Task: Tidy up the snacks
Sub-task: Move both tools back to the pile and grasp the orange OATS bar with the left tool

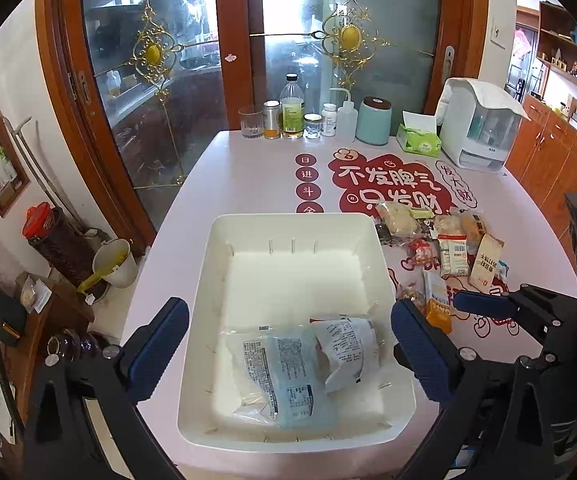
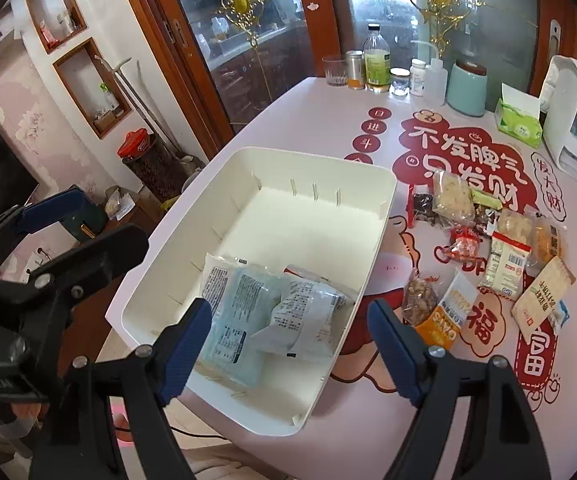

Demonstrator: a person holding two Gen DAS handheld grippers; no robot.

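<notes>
My white bin [image 1: 224,320] sits centre frame, holding a pale blue packet [image 1: 284,384] and a white printed packet [image 1: 348,352] overlapping at its near end. My left gripper [image 1: 288,356] and right gripper [image 2: 290,344] both gape apart, empty. Only the right wrist view shows the loose snacks [image 2: 500,260] fully, right of the bin.

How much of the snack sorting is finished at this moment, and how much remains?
Done: two packets, a pale blue one and a white one, lie in the white bin. In hand: nothing; the left gripper and right gripper are both open above the bin's near end. Left: the pile of snack packets on the table beside the bin, most of the job.
</notes>
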